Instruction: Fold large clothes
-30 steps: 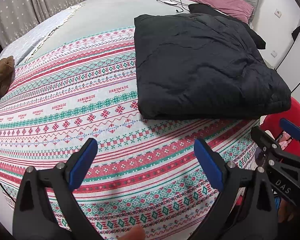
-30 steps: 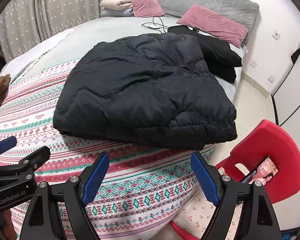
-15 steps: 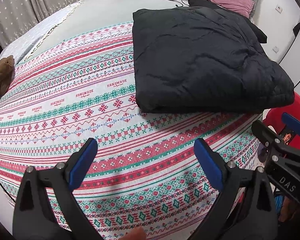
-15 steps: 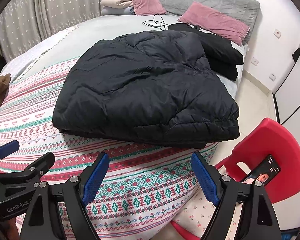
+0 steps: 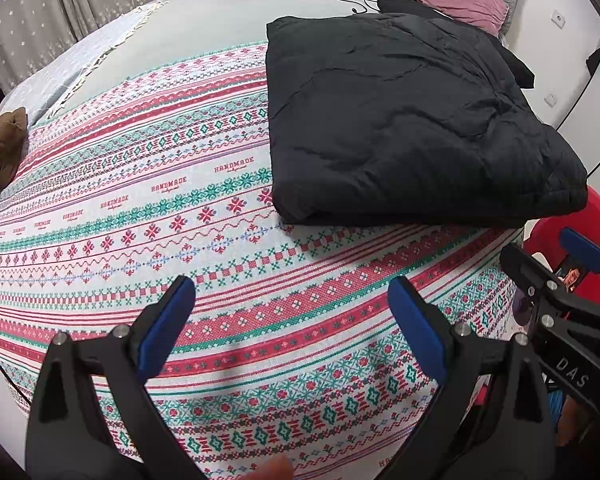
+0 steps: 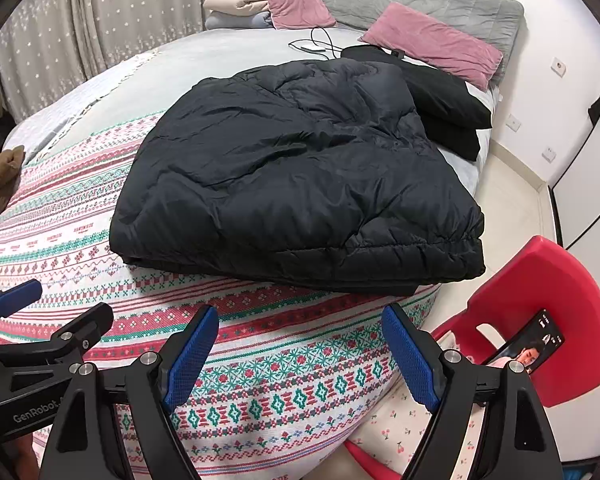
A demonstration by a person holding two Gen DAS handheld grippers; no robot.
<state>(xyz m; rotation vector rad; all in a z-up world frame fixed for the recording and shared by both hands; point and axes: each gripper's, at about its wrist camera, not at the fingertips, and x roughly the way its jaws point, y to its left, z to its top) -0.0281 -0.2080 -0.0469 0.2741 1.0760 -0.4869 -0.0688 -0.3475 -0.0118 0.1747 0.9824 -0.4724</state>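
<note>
A black padded jacket (image 5: 404, 120) lies folded into a thick rectangle on the patterned red, green and white blanket (image 5: 180, 216); it also shows in the right wrist view (image 6: 300, 184). My left gripper (image 5: 292, 320) is open and empty, held over the blanket short of the jacket's near edge. My right gripper (image 6: 296, 348) is open and empty, held at the bed's near edge just short of the jacket. Each gripper shows at the side of the other's view.
A red plastic chair (image 6: 540, 320) with a phone (image 6: 528, 344) on it stands right of the bed. Another black garment (image 6: 440, 96), pink pillows (image 6: 432, 44) and a charger cable (image 6: 320, 42) lie near the headboard. A brown garment (image 5: 0, 152) lies at the left edge.
Both grippers stay open and empty. The views have shifted slightly, with the jacket a little lower and nearer in the frames than a second ago.
</note>
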